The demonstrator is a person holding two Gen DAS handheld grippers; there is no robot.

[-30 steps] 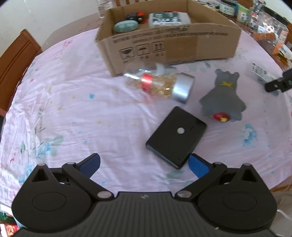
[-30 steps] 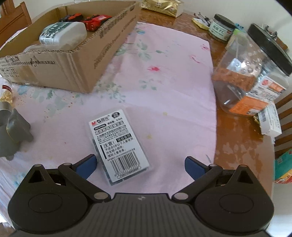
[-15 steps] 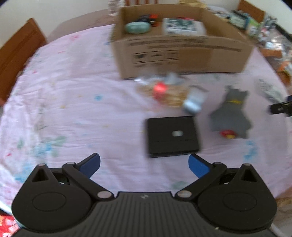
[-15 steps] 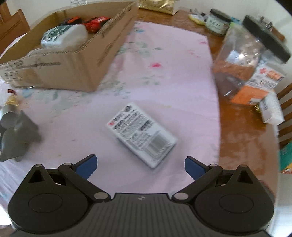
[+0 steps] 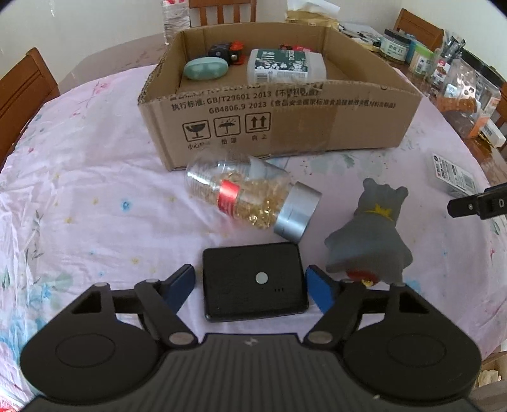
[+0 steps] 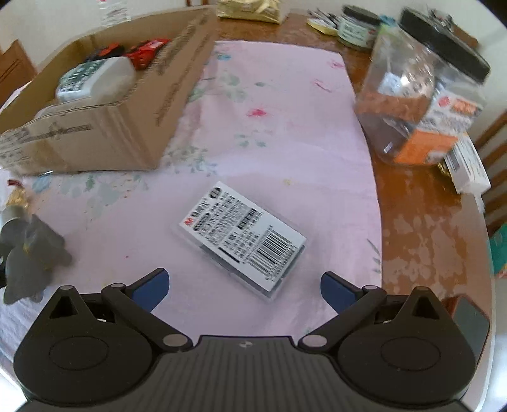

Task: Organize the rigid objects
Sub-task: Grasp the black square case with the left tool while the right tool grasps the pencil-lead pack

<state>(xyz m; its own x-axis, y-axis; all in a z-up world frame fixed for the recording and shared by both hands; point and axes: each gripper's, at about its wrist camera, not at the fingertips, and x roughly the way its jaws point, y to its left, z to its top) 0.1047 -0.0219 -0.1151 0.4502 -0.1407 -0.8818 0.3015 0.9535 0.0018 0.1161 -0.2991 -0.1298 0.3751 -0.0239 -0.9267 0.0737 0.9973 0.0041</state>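
A black flat device (image 5: 255, 280) lies on the pink cloth between the open fingers of my left gripper (image 5: 252, 286), pads just beside its two sides. Behind it lie a clear jar of gold bits with a silver lid (image 5: 250, 198) on its side and a grey toy figure (image 5: 372, 234). A cardboard box (image 5: 285, 117) holds a teal case (image 5: 206, 69), a white bottle (image 5: 285, 65) and small toys. My right gripper (image 6: 244, 288) is open just short of a clear labelled box (image 6: 244, 239), also seen in the left wrist view (image 5: 453, 172).
A big clear jar with a black lid (image 6: 421, 95), small jars (image 6: 358, 27) and cartons (image 6: 467, 164) stand on the bare wooden table at the right. Wooden chairs (image 5: 22, 92) ring the table. The table edge runs close on the right (image 6: 475, 222).
My left gripper has swung and moved forward so the black device now sits squarely between its fingers. My right gripper has turned, and the labelled box now lies diagonally ahead of it.
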